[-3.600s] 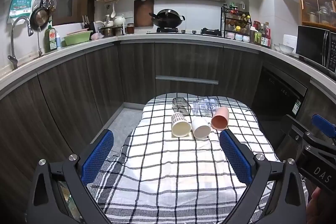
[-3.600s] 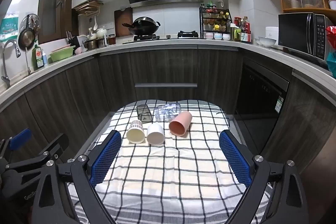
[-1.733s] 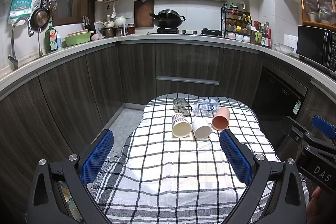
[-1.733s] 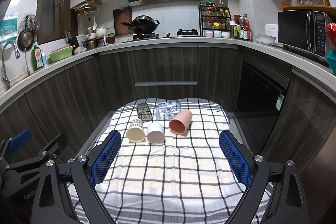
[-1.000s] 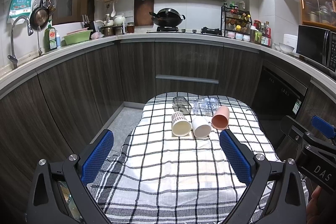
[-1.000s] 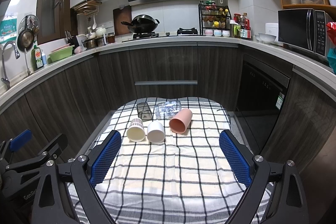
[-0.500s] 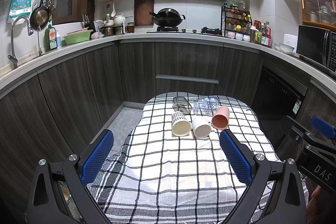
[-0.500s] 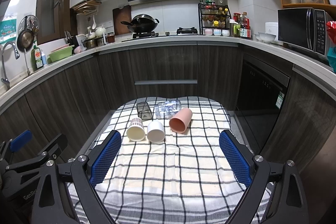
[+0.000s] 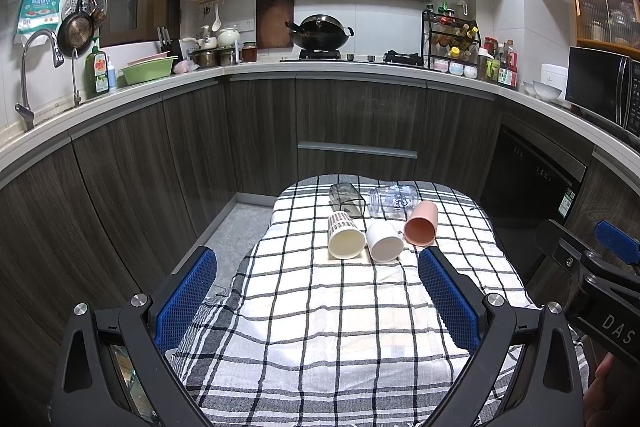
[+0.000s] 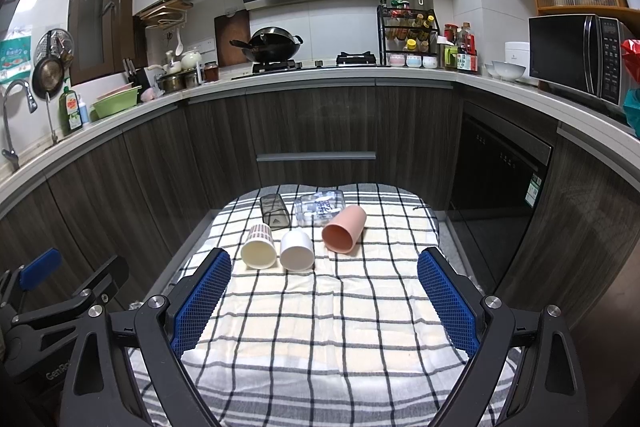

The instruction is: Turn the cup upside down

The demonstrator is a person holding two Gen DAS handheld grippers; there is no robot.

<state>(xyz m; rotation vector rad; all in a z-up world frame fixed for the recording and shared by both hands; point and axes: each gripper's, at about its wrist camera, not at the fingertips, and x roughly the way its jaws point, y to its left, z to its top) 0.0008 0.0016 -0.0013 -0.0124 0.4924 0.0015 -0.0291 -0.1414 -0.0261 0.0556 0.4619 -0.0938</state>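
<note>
Several cups lie on their sides on a checked cloth (image 9: 320,327) (image 10: 320,327): a cream patterned cup (image 9: 345,241) (image 10: 260,251), a white cup (image 9: 384,245) (image 10: 297,253), a pink cup (image 9: 420,229) (image 10: 344,229), a dark glass (image 9: 347,199) (image 10: 274,211) and a clear printed glass (image 9: 392,201) (image 10: 320,207). My left gripper (image 9: 318,299) is open and empty, well short of the cups. My right gripper (image 10: 324,303) is open and empty, also short of them. Each gripper shows at the edge of the other's view, the right one (image 9: 600,291) and the left one (image 10: 52,311).
The cloth-covered table stands in a kitchen with dark cabinets (image 9: 352,115) behind it and on both sides. A grey floor strip (image 9: 240,227) lies to the table's left. A dishwasher front (image 10: 500,163) is at the right.
None beyond a very slight drift of both views; the cups have not moved and both grippers stay open.
</note>
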